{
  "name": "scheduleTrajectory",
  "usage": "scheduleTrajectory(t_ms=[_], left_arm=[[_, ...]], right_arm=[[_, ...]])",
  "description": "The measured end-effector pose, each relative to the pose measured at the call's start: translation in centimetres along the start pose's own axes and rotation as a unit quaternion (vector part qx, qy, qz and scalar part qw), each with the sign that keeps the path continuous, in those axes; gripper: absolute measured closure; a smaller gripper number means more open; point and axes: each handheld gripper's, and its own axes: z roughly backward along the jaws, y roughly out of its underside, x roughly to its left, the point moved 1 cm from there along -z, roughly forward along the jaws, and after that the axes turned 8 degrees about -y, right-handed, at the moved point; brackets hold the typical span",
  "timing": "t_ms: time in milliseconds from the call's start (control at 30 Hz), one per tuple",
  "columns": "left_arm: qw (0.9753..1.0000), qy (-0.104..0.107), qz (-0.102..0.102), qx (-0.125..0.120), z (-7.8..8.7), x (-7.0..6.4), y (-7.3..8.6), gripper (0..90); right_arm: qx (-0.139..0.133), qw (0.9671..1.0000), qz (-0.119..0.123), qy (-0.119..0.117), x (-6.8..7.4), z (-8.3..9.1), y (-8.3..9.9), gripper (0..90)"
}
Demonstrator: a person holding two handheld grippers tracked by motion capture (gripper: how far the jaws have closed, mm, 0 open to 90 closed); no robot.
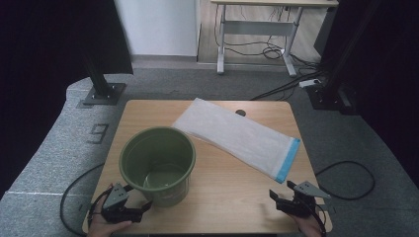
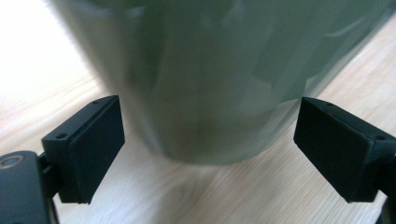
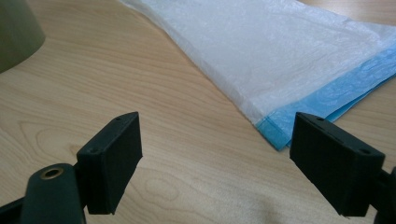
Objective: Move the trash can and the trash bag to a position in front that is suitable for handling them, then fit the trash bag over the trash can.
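A green plastic bucket stands upright on the wooden table, toward the front left. A flat white bag with a blue edge lies diagonally across the middle and back of the table. My left gripper rests at the front left corner, open, right beside the bucket's base. In the left gripper view the bucket stands close ahead of the open left gripper. My right gripper sits open at the front right. In the right gripper view the open right gripper is a short way from the bag's blue edge.
Grey carpet surrounds the table, with cables trailing on the right and left. Black stands rise at the back left and back right. A desk frame with loose wires stands behind. Bare tabletop lies between the two grippers.
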Motion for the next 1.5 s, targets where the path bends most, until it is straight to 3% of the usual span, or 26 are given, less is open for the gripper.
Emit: scheduleTrajectory(t_ms=[300, 467, 700, 833, 1033, 1200, 1267, 1500], left_arm=[[0.9995, 0.016, -0.024, -0.007, -2.6, -1.1, -2.4, 7.8], [0.9992, 0.017, -0.034, -0.01, -4.5, -2.0, -3.8, 11.7], [0.9993, 0.021, -0.028, -0.017, -6.3, -3.1, -5.6, 14.6], [0.999, 0.033, -0.025, -0.018, -7.6, -3.9, -6.4, 14.6], [0.9986, 0.038, -0.033, -0.015, -9.2, -5.1, -7.5, 14.6], [0.9988, 0.015, -0.047, -0.007, -8.3, -4.9, -6.9, 14.5], [0.9992, -0.019, -0.036, 0.002, -7.0, -3.6, -6.1, 14.5], [0.998, -0.057, -0.012, 0.024, -5.6, -1.0, -4.2, 14.4]], right_arm=[[-0.005, 0.9999, 0.002, -0.016, 0.3, -0.1, -0.3, 17.5], [-0.006, 0.9994, 0.018, -0.029, 0.7, -0.4, -1.0, 18.1], [-0.017, 0.999, 0.024, -0.033, 1.3, 0.1, -1.2, 18.6], [-0.014, 0.9987, 0.027, -0.04, 1.4, 0.1, -1.1, 18.6], [-0.014, 0.9986, 0.028, -0.042, 1.3, 0.2, -1.1, 18.9], [-0.016, 0.9991, 0.026, -0.03, 1.2, 0.4, -1.0, 20.8], [-0.017, 0.9992, 0.03, -0.019, 1.4, 0.4, -1.1, 21.1], [0.004, 0.9989, 0.046, 0.009, 1.7, -1.5, -2.2, 21.1]])
